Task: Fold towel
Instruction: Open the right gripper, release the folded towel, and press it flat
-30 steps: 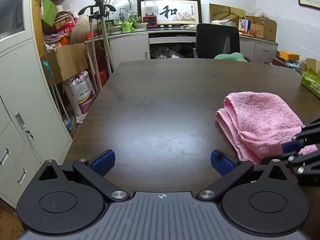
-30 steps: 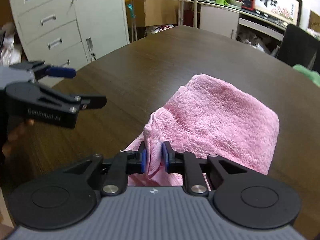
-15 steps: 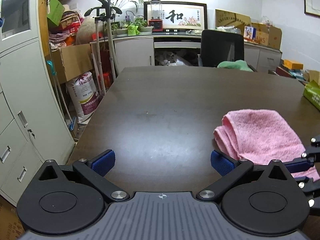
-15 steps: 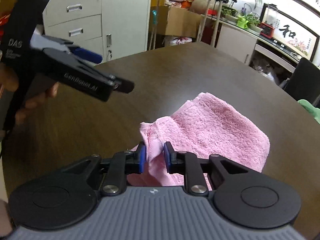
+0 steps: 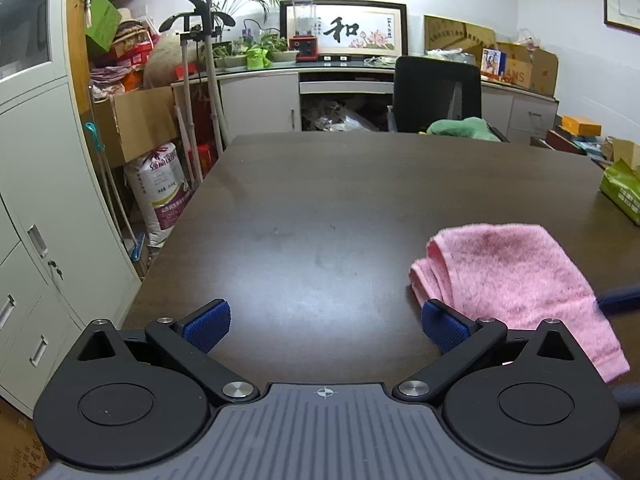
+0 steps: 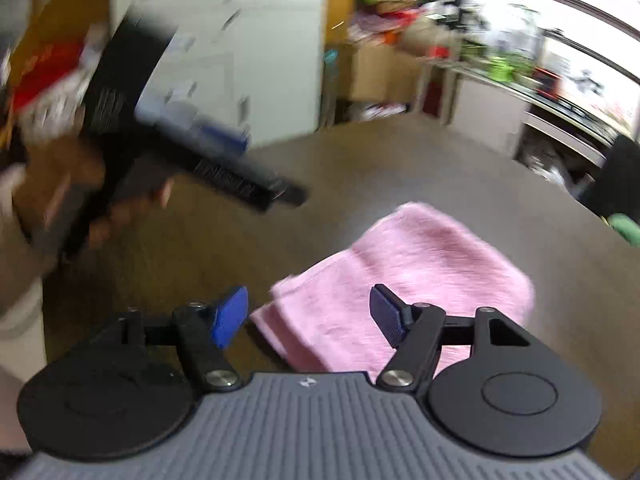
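The right tongs stand parted, their blue pads having just swung apart, and they grip nothing; the pink towel lies under and beyond the gap, clear of both pads. The picture from this side is smeared, so fine detail is lost. The left tongs are spread wide too, holding nothing, poised over bare wood to the left of the towel, with the right-hand pad just beside the towel's near left corner; I cannot tell whether it touches the cloth. Seen from the right tongs' side, the left tongs appear as a dark, blurred body up and to the left of the towel, with a person's hand wrapped round the handle.

The towel rests folded on the dark tabletop, layered edges showing along its left side, flat and slack. Beyond the towel, at the tabletop's right edge, sits a green packet. Past the far edge of the tabletop from the towel stands a black office chair with a green cloth on its seat. Well to the left of the towel, off the tabletop, are pale grey cabinets and a printed white sack on the floor.
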Tool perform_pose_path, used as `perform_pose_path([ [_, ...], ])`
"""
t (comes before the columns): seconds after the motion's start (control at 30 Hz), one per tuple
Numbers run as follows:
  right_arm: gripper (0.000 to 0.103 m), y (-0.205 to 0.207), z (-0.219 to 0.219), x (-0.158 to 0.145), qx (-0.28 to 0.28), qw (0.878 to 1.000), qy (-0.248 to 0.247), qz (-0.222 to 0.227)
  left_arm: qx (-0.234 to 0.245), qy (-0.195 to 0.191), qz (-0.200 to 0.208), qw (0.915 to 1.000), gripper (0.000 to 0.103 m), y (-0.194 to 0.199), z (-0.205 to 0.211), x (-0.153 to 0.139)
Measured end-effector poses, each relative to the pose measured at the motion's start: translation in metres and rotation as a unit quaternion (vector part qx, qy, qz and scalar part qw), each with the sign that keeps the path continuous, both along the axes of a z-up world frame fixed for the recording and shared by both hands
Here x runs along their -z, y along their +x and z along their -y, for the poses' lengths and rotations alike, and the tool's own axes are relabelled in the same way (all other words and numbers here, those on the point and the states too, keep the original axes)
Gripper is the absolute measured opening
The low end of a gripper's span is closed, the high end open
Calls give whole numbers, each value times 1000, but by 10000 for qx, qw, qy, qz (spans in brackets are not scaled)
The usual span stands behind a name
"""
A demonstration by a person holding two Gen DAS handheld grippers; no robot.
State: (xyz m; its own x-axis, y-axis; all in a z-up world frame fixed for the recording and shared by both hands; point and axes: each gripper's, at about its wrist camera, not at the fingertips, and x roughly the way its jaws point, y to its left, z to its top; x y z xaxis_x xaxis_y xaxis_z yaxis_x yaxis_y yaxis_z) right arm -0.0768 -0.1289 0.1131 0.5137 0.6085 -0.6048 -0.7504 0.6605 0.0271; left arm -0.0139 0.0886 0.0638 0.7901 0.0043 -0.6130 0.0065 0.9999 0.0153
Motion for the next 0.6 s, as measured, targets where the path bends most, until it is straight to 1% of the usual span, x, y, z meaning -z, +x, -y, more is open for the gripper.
perform_pose_path([
  [0.03,71,6,11,-5,367,9993,57,106,17,-13,4,10000,103,3,3,-1],
  [0.1,80,19,30,-10,1012,9944,165,254,92,-34,-12,10000,103,9,11,-3],
  [0.13,85,23,33,-9,1114,9933,212,226,139,-36,-29,9999,103,11,17,-3],
  [0.17,86,30,41,-7,1367,9899,338,130,185,-25,-45,9998,103,14,23,-3],
  [0.2,86,35,45,-4,1507,9877,406,63,234,-15,-47,9997,103,17,29,-1],
  [0.23,86,45,53,1,1856,9810,561,-112,283,-4,-49,9996,103,20,36,0],
  [0.33,86,65,58,10,2172,9734,685,-248,519,9,-143,9985,103,26,56,11],
  [0.37,86,73,57,14,2173,9730,730,-253,608,24,-186,9980,103,27,62,16],
  [0.43,86,86,52,18,2135,9734,791,-266,757,188,-311,9965,103,25,74,29],
  [0.53,86,101,43,20,1837,9767,1009,-453,853,482,-457,9941,103,18,84,45],
  [0.57,86,112,41,22,1552,9749,1369,-822,865,498,-467,9939,103,15,83,47],
  [0.6,86,121,39,26,1379,9689,1687,-1176,888,474,-465,9938,103,13,82,48],
])
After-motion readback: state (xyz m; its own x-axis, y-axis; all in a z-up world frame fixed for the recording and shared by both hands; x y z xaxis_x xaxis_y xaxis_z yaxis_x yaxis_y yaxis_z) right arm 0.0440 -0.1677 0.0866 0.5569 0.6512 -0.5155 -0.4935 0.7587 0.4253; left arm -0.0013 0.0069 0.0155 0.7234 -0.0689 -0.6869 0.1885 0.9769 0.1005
